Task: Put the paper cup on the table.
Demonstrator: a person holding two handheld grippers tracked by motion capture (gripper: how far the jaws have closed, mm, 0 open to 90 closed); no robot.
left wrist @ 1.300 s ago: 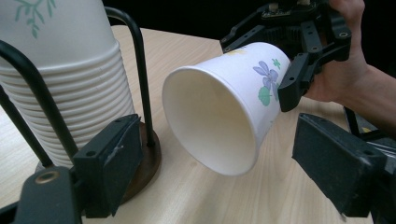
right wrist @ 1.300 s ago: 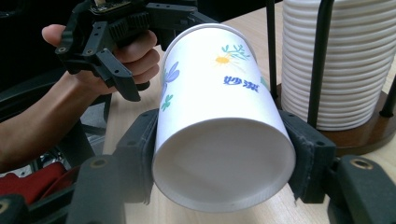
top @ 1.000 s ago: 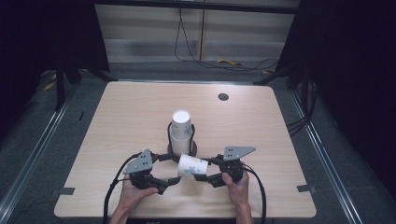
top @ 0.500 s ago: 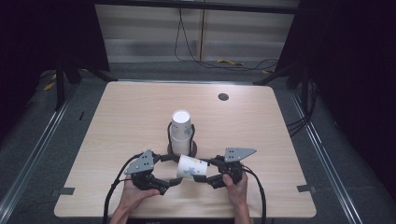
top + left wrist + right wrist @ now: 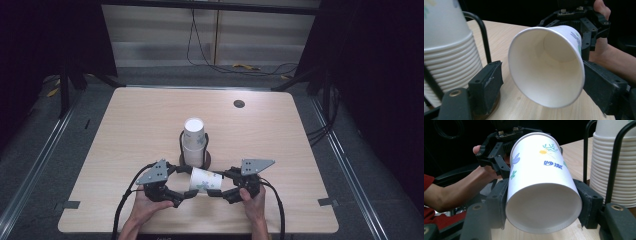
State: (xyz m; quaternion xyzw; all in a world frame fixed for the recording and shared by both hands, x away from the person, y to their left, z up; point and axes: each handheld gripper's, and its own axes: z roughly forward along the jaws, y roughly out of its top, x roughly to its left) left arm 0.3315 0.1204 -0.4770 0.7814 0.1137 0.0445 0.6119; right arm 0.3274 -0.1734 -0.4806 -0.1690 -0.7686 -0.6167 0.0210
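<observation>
I hold a single paper cup (image 5: 206, 180) on its side just above the worktop (image 5: 125, 130), between my two hands near the front edge; my right gripper (image 5: 227, 189) has its jaws clamped on the cup's base end, one pad pressed on each side of the wall, as the right gripper view (image 5: 544, 192) shows; the printed flowers and blue lettering face up there. My left gripper (image 5: 181, 192) faces the cup's open mouth; its jaws have just been closing in from wide, and the rim (image 5: 546, 66) sits between them; in the left gripper view the left pad stands clear of the rim with worktop showing between, while the right pad lies right against the cup's wall, so these jaws are still apart, not clamped. Just behind the cup stands the stack of cups (image 5: 194, 142), upright in its black wire holder (image 5: 181, 141), close to both grippers; the left hand (image 5: 142, 207) and right hand (image 5: 252, 202) rest low at the near edge.
</observation>
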